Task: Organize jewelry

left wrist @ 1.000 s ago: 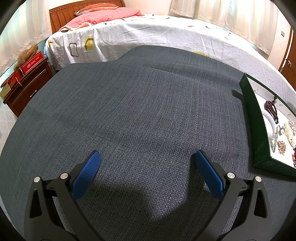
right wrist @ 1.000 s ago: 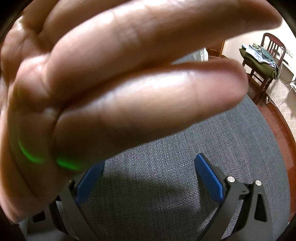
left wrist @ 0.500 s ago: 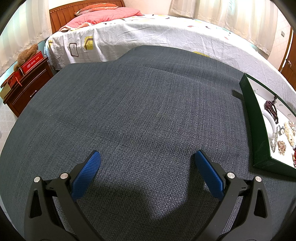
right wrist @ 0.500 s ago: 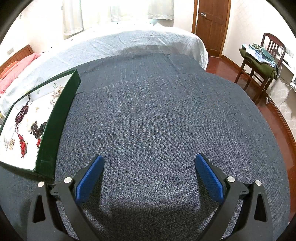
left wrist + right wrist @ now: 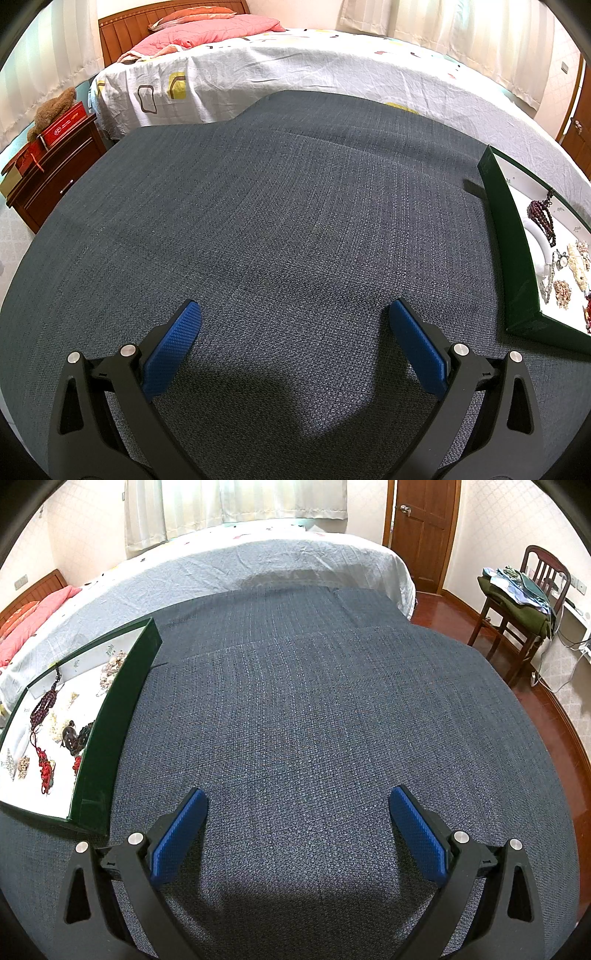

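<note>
In the left wrist view, the left gripper (image 5: 294, 325) sat low over a dark grey woven cloth (image 5: 280, 206), its blue-padded fingers (image 5: 173, 343) spread wide with nothing between them. A green tray (image 5: 506, 236) with a white lining lay on the cloth at the right edge of the view, well apart from the gripper. Inside it were a dark red bead string (image 5: 543, 218) resting across a white bangle (image 5: 535, 240), and nearer the tray's front corner a scatter of pale, shell-like pieces (image 5: 578, 258). Beyond the cloth stood a bed (image 5: 295, 62) with a pink pillow (image 5: 207, 33), and a wooden nightstand (image 5: 55, 166) at the left. In the right wrist view, the right gripper (image 5: 297, 808) likewise had its jaws wide apart and empty above the same cloth. The tray (image 5: 122, 716) appeared at the left, close beside the left finger, holding a red tasselled piece (image 5: 44, 768) and a dark bead cluster (image 5: 74, 736). A wooden chair (image 5: 517, 609) piled with clothes stood at the right, near a brown door (image 5: 424, 531).
</note>
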